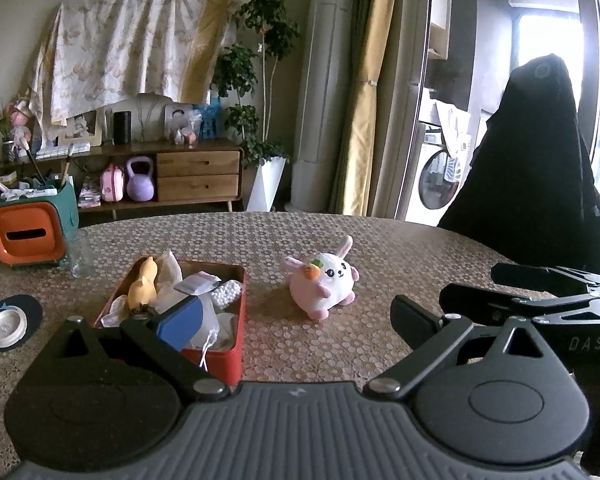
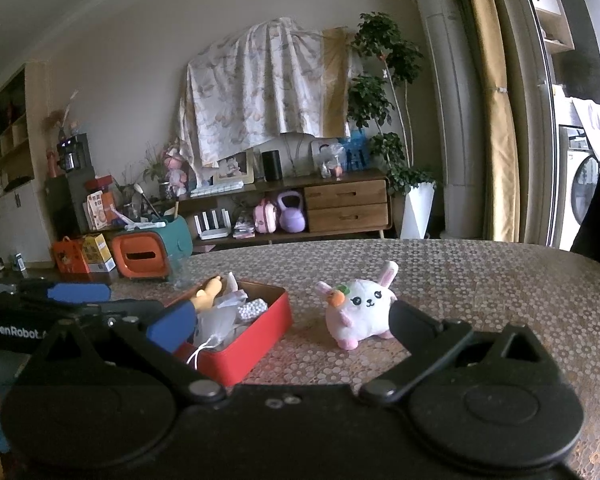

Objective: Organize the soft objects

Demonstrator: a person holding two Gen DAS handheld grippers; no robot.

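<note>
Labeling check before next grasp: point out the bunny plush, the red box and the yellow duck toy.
bunny plush [image 1: 330, 285], left wrist view, on its white face.
red box [image 1: 236, 354], left wrist view, on its near right outer wall.
yellow duck toy [image 1: 143, 286], left wrist view, on its body, inside the box.

Pink-white bunny plush [image 1: 323, 280] sits upright on bench, just right of red tin [image 1: 236, 344]. Tin open, stuffed with yellow duck [image 1: 143, 285] and white soft bits.
</note>
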